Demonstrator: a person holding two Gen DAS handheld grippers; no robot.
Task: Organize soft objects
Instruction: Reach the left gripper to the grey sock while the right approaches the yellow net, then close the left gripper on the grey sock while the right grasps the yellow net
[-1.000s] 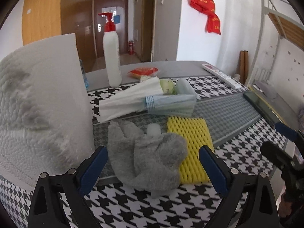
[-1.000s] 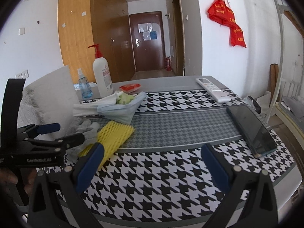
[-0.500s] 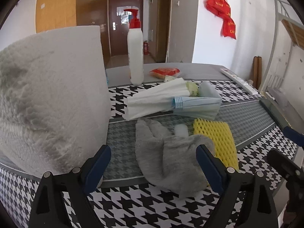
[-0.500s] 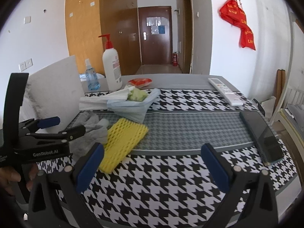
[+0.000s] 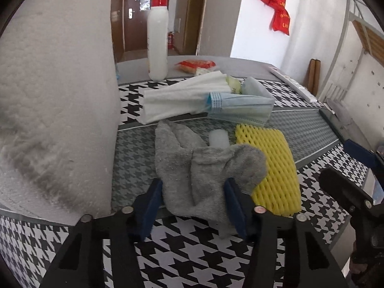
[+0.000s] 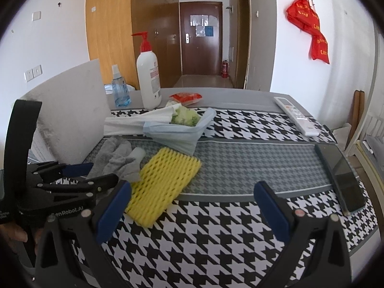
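Grey sock (image 5: 204,168) lies near the table's (image 5: 192,252) front edge beside the yellow foam net (image 5: 271,165), the left gripper (image 5: 192,201) having just been narrowing around its bunched toe, so pinch deeper; right gripper (image 6: 192,206) gapes empty.

A tall white paper-towel roll (image 5: 55,100) walls off the left of the houndstooth table (image 6: 216,220). Folded white tissues (image 5: 182,98), a blue face mask (image 5: 240,109) and a yellow foam net sleeve (image 6: 163,182) crowd the middle. Bare cloth lies open between the sleeve and the black phone (image 6: 340,175).
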